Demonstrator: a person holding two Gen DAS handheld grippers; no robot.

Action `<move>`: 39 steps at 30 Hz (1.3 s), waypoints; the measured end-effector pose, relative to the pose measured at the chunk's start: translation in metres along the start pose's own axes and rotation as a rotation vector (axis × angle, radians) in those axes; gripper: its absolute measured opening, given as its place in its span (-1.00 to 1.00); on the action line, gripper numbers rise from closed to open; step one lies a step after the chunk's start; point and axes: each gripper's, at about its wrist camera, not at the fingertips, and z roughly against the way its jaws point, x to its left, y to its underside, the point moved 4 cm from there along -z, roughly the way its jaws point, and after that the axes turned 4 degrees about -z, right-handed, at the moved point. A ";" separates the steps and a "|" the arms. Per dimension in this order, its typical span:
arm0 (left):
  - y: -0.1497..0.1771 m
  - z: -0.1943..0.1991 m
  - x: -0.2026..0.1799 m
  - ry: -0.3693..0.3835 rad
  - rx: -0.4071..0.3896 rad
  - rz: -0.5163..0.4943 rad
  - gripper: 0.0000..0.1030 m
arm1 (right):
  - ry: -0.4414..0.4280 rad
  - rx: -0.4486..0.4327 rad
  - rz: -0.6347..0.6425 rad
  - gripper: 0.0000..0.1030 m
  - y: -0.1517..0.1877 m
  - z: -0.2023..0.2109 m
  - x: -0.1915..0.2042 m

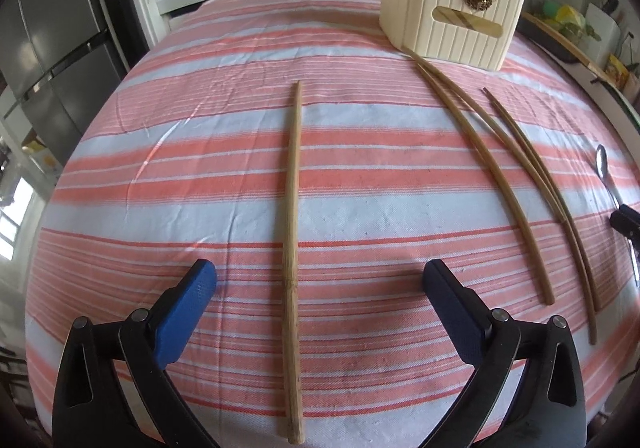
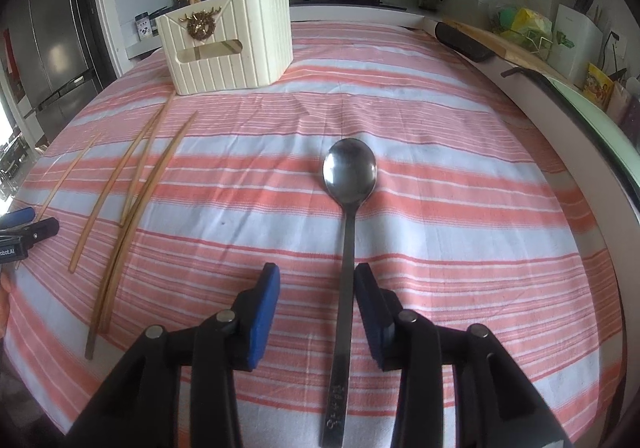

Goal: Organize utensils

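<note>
My left gripper [image 1: 320, 280] is set low over the striped cloth [image 1: 360, 127] on the worktop, its jaws spread wide with a single bamboo chopstick [image 1: 292, 248] lying lengthwise between them, touching neither pad. This alignment places the stick on the closing line, so a squeeze should catch it near its thick end. My right gripper [image 2: 316, 288] is positioned likewise over a steel spoon [image 2: 347, 232]; its jaws are open but narrower, the handle running between them close to the right-hand pad, bowl pointing away from me. Neither tool holds anything. Further loose chopsticks [image 1: 520, 183] lie together on the cloth between the two grippers, one end reaching the base of the cream ribbed storage box [image 1: 448, 11] at the far side of the worktop. I judge that box to be the destination; through its handle slot, some sticks appear already inside.
</note>
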 end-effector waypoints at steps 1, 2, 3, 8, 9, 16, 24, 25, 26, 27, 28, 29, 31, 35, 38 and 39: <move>0.000 0.000 0.000 0.001 0.000 0.001 0.99 | 0.002 0.000 0.005 -0.24 -0.001 -0.002 0.000; 0.000 0.000 0.000 0.000 0.000 0.000 0.99 | 0.004 -0.001 0.010 -0.24 -0.003 -0.003 0.001; 0.000 0.000 -0.001 0.000 0.001 0.000 0.99 | 0.003 0.000 0.012 -0.24 -0.005 -0.004 0.001; 0.000 0.000 -0.001 0.000 -0.002 0.005 0.99 | -0.005 -0.004 0.014 -0.23 -0.005 -0.005 0.001; 0.000 0.000 -0.001 -0.002 -0.003 0.006 0.99 | -0.009 -0.006 0.011 -0.23 -0.005 -0.005 0.000; 0.001 0.001 0.000 -0.007 -0.009 0.014 0.99 | -0.024 -0.011 0.007 -0.14 -0.004 -0.005 0.001; 0.001 0.002 0.000 -0.006 -0.010 0.017 0.99 | -0.046 -0.002 0.024 0.19 -0.003 -0.007 0.006; 0.001 0.002 0.000 -0.005 -0.010 0.017 0.99 | -0.054 0.003 0.031 0.25 -0.003 -0.007 0.008; 0.001 0.002 0.000 -0.004 -0.010 0.017 0.99 | -0.055 0.008 0.043 0.36 -0.003 -0.008 0.010; 0.001 0.002 0.000 -0.002 -0.008 0.015 0.99 | -0.047 0.011 0.051 0.38 -0.003 -0.009 0.012; 0.001 0.002 0.000 0.002 -0.004 0.010 0.99 | -0.044 0.012 0.048 0.38 -0.003 -0.008 0.012; 0.001 0.002 0.000 0.009 0.005 0.003 0.99 | -0.045 0.013 0.040 0.38 -0.003 -0.008 0.011; 0.001 0.003 0.002 0.028 0.025 -0.009 0.99 | -0.042 0.014 0.027 0.38 -0.003 -0.006 0.010; -0.001 0.012 0.015 0.050 0.025 0.005 0.99 | -0.046 0.027 -0.008 0.33 -0.002 0.000 0.001; -0.012 0.015 0.027 0.061 0.012 0.010 0.99 | -0.037 0.039 -0.002 0.20 -0.005 -0.004 -0.002; -0.017 0.015 0.032 0.055 0.010 0.011 0.99 | -0.021 0.041 0.011 0.13 -0.009 -0.007 -0.002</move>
